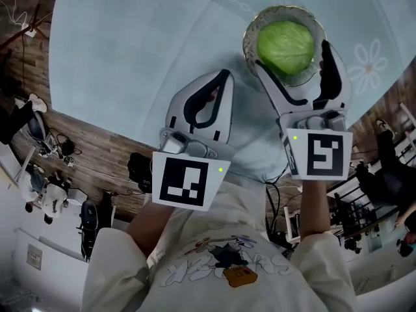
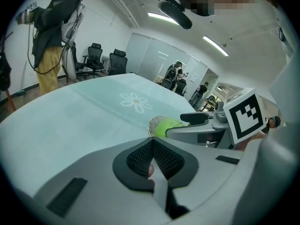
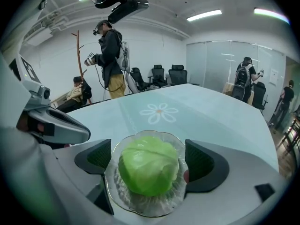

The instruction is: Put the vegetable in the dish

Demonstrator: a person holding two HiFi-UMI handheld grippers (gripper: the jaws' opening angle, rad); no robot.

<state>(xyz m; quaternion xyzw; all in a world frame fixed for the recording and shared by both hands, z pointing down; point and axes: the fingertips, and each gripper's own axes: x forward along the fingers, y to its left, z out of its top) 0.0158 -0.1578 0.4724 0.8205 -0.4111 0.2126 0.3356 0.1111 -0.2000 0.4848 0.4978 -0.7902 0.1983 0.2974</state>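
A round green cabbage [image 3: 149, 167] is shown sitting in a clear glass dish [image 3: 114, 177] on a pale blue worktop [image 1: 130, 57]. The right gripper [image 1: 292, 56] is held with its jaws spread wide, one on each side of the cabbage and dish, apparently clear of both. The left gripper [image 2: 153, 146] is held beside it, jaws pressed together on nothing. The placing looks done, so the right gripper is best drawn straight back, jaws left wide, so that the dish is not nudged.

Left hand-held gripper [image 2: 152, 146] closed (right [image 3: 150, 162] agape)
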